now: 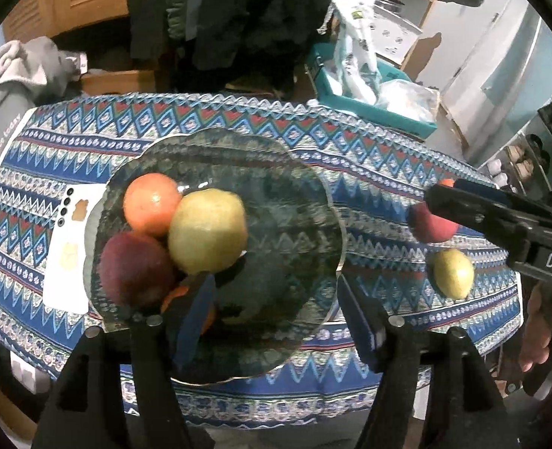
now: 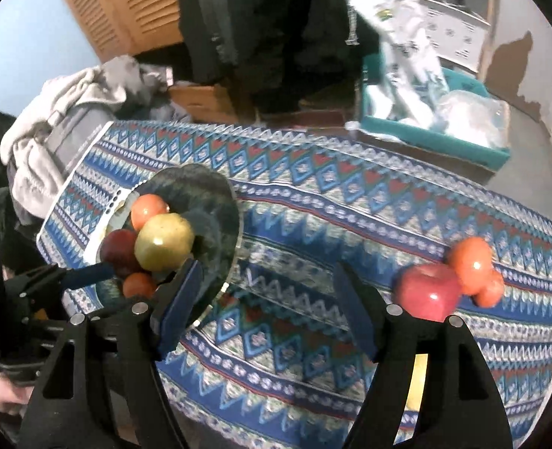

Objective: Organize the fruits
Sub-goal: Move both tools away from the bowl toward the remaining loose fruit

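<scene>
A glass bowl [image 1: 306, 194] stands on the patterned tablecloth and holds an orange [image 1: 150, 202], a yellow-green apple [image 1: 208, 230], a dark red apple [image 1: 135, 269] and a small orange [image 1: 177, 295] partly hidden behind my left finger. My left gripper [image 1: 276, 314] is open above the bowl's near side, empty. On the cloth to the right lie a red apple [image 2: 427, 292], two oranges [image 2: 470, 260] and a yellow fruit [image 1: 453, 273]. My right gripper [image 2: 268, 307] is open and empty, over bare cloth between the bowl [image 2: 216, 202] and the red apple.
A white phone [image 1: 70, 247] lies on the cloth left of the bowl. Behind the table are a teal bin [image 1: 373, 108] with plastic bags, hanging dark clothes, a grey garment pile [image 2: 51, 131] and wooden louvred doors. The table's near edge lies just below my left gripper.
</scene>
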`<action>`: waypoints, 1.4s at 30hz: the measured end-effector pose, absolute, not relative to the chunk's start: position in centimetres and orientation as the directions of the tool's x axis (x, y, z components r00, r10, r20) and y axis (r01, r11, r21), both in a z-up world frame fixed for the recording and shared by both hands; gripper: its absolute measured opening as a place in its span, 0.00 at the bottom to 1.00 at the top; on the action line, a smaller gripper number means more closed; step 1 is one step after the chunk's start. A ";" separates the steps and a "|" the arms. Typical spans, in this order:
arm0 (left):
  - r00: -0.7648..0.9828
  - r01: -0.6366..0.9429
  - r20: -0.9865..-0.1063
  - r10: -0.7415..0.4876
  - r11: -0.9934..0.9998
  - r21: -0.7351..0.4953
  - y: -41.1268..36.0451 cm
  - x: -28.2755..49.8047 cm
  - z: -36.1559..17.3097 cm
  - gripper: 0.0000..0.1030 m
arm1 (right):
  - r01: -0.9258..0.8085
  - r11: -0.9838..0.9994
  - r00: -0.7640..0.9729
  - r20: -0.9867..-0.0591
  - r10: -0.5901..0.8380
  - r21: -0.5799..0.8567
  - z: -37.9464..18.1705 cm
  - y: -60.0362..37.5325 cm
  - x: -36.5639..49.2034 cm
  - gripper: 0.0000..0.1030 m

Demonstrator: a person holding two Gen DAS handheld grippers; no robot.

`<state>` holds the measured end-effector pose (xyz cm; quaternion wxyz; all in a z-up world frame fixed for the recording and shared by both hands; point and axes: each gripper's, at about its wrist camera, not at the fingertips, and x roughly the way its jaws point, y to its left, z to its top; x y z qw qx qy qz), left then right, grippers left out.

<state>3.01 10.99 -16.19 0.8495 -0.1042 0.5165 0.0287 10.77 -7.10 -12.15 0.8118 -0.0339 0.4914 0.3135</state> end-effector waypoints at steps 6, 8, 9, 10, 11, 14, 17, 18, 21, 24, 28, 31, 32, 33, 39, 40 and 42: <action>0.468 -0.116 -0.881 -0.068 0.984 -0.137 8.6 3.4 -15.5 0.73 | -0.492 0.839 0.371 -0.816 0.443 0.232 -11.3 -11.6 10.7 0.75; 0.472 -0.096 -0.879 -0.068 0.987 -0.128 7.5 3.6 -15.3 0.74 | -0.478 0.847 0.382 -0.813 0.440 0.234 -11.1 -13.0 10.8 0.76; 0.472 -0.087 -0.879 -0.069 0.988 -0.124 7.1 3.6 -15.3 0.73 | -0.470 0.851 0.387 -0.812 0.436 0.233 -11.0 -13.8 10.8 0.76; 0.472 -0.077 -0.879 -0.070 0.990 -0.120 6.6 3.7 -15.2 0.73 | -0.461 0.856 0.393 -0.812 0.432 0.232 -10.9 -14.5 10.8 0.77; 0.472 -0.071 -0.879 -0.071 0.991 -0.118 6.3 3.8 -15.1 0.73 | -0.453 0.861 0.400 -0.811 0.428 0.231 -10.8 -15.2 10.7 0.77; 0.469 -0.048 -0.880 -0.077 0.993 -0.112 4.8 4.1 -15.0 0.74 | -0.431 0.872 0.413 -0.809 0.419 0.231 -10.6 -17.1 10.7 0.77; 0.463 -0.024 -0.883 -0.083 0.994 -0.107 3.3 4.4 -15.0 0.74 | -0.414 0.883 0.427 -0.810 0.402 0.220 -10.6 -19.0 10.7 0.78; 0.460 -0.014 -0.884 -0.084 0.995 -0.102 2.7 4.6 -14.9 0.74 | -0.409 0.887 0.431 -0.811 0.394 0.214 -10.6 -19.5 10.7 0.78; 0.461 0.018 -0.884 -0.084 0.996 -0.085 1.2 5.0 -14.9 0.76 | -0.391 0.897 0.434 -0.818 0.378 0.207 -10.9 -21.1 10.8 0.80; 0.460 0.046 -0.884 -0.084 0.996 -0.071 -0.2 5.4 -15.0 0.76 | -0.382 0.899 0.417 -0.828 0.375 0.215 -12.0 -22.3 10.9 0.80; 0.444 0.077 -0.893 -0.076 0.996 -0.047 -1.5 6.1 -15.8 0.76 | -0.390 0.898 0.388 -0.848 0.361 0.203 -13.8 -22.9 11.0 0.80; 0.430 0.092 -0.900 -0.065 0.995 -0.028 -2.1 6.6 -16.7 0.76 | -0.389 0.898 0.360 -0.863 0.355 0.207 -15.2 -23.1 11.1 0.80; 0.425 0.096 -0.903 -0.061 0.995 -0.022 -2.2 6.8 -17.0 0.76 | -0.389 0.898 0.353 -0.866 0.354 0.208 -15.5 -23.1 11.2 0.80; 0.420 0.101 -0.906 -0.057 0.995 -0.016 -2.4 6.9 -17.4 0.76 | -0.392 0.896 0.342 -0.870 0.354 0.210 -16.0 -23.1 11.3 0.80; 0.379 0.111 -0.925 -0.032 0.994 0.011 -2.7 7.8 -19.7 0.76 | -0.400 0.888 0.252 -0.904 0.344 0.227 -19.9 -22.2 11.9 0.80; 0.374 0.113 -0.927 -0.030 0.993 0.014 -2.7 7.9 -19.9 0.76 | -0.402 0.886 0.238 -0.909 0.343 0.229 -20.5 -22.1 12.0 0.80; 0.366 0.116 -0.930 -0.020 0.993 0.024 -2.7 8.2 -20.5 0.76 | -0.407 0.885 0.215 -0.918 0.332 0.225 -21.8 -21.8 12.1 0.80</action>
